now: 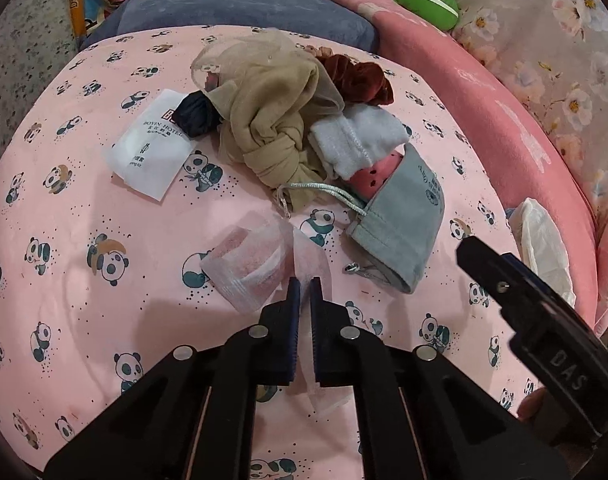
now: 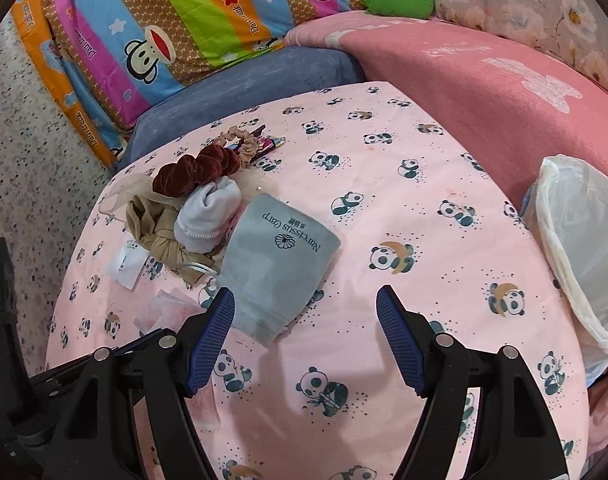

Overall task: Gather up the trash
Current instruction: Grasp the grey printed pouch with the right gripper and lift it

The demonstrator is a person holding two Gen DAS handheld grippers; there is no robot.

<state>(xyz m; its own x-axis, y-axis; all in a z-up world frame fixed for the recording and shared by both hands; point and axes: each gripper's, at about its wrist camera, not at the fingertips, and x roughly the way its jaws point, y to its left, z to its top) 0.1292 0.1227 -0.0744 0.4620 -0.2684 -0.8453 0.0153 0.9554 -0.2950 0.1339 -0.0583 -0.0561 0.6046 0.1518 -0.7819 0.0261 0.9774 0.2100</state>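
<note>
**Step in hand: lift of wrapper, transfer to bag pending**

The left tool [image 1: 304, 286] is closed on a thin translucent wrapper [image 1: 260, 260], pinching its trailing edge between the blue pads [image 1: 294, 332]. The wrapper's bulk lies on the panda-print surface [image 1: 104, 300], just ahead of the tool. The right tool [image 2: 305, 300] stands wide open and holds nothing, its left pad near the grey pouch [image 2: 278, 268]. Next move, by judgement: carry the wrapper rightward to the white bag [image 2: 583, 240] at the surface edge and release over its mouth. A hotel sachet [image 1: 150, 148] remains beside the clothing heap [image 1: 264, 120].
</note>
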